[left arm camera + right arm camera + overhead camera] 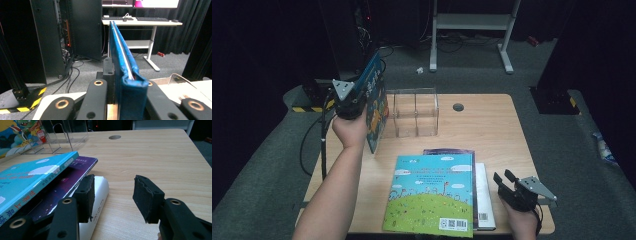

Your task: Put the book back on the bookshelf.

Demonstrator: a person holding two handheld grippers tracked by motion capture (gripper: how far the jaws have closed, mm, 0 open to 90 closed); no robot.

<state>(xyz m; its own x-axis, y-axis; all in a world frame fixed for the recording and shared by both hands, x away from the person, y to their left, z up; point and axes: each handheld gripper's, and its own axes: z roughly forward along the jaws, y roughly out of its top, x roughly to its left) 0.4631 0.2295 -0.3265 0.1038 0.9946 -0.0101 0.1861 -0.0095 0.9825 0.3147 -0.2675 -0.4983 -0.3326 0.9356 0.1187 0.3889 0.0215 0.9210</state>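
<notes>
blue book held upright beside clear rack

clamped in the left gripper (357, 95): a blue picture book (376, 102), jaws shut on its lower edge, pressing the cover from both sides. raised on edge above the left side of the desk (492, 125), front cover facing right, tilted a little, lower corner near the desk top. just left of the clear plastic rack (414, 112), close to its left wall; touching or not, cannot tell. seen from the left gripper view as a thin blue slab (122, 65) rising straight between the jaws, white page edges showing along the top.

resting low at the near right corner of the desk: the right gripper (508, 186), jaws spread wide, holding nothing. in the right gripper view (113, 195), bare wood between the two black pads, left pad close against the white spine of the bottom book (98, 205).

stacked flat on the near middle of the desk: a light blue book with a green hill (432, 192) on top, a purple book (452, 151) under it, a white book (483, 192) at the bottom, peeking out at the right.
</notes>
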